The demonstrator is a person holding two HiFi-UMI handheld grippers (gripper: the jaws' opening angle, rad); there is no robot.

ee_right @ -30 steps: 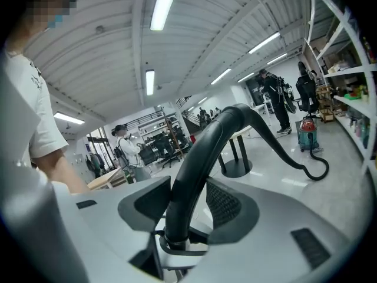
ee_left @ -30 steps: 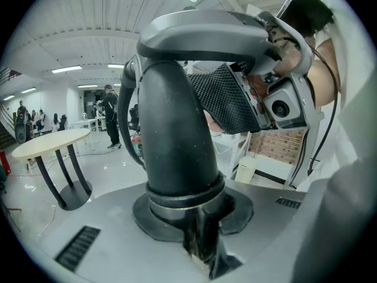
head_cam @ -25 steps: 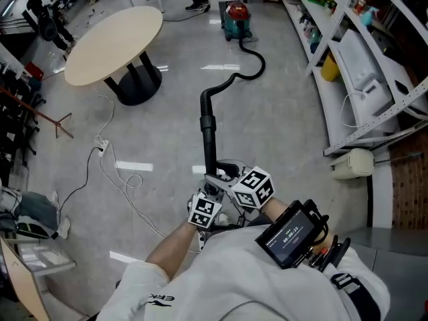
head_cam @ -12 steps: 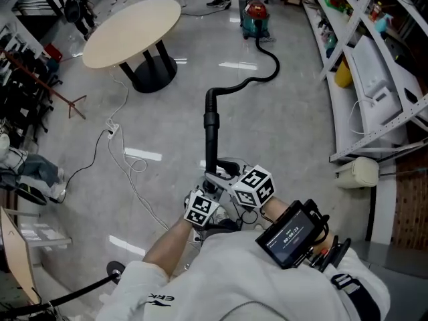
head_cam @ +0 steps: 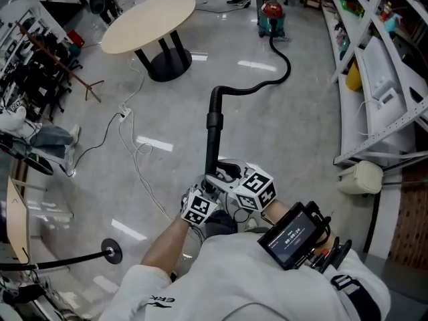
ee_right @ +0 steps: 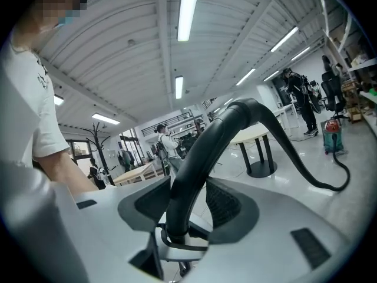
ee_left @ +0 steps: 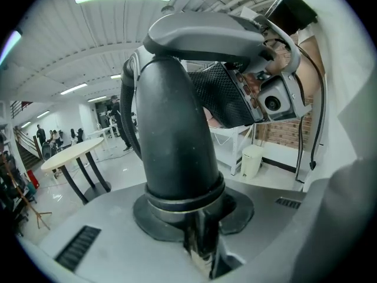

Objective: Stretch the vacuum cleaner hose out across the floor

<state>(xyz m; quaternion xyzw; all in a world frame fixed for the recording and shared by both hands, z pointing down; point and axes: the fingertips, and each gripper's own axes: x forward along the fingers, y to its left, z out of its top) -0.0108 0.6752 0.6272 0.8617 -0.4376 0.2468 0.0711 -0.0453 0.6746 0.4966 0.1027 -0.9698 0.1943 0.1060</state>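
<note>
While we back away over the grey floor (head_cam: 281, 132), past the round table (head_cam: 148, 13), the vacuum cleaner (head_cam: 271, 13) stands far off at the top of the head view. Its hose (head_cam: 249, 89) runs from it along the floor in one loose bend, then rises into the stiff black wand (head_cam: 213, 136) right in front of us. We carry that end with both tools: the left gripper (ee_left: 200, 240) is clamped round the thick tube low down, and the right gripper (ee_right: 175, 232) is closed on the curved handle part beside it. To do this well, we judge, we should pull in a straight line away from the canister, keep the wand low and steady, and ease off once the bend flattens, so the canister does not roll or tip after us. Compared with a second ago, the table and canister have slid up and to the right, the hose's S-curve lies longer and flatter, and a black post base (head_cam: 110, 252) has come into sight at the lower left.
</note>
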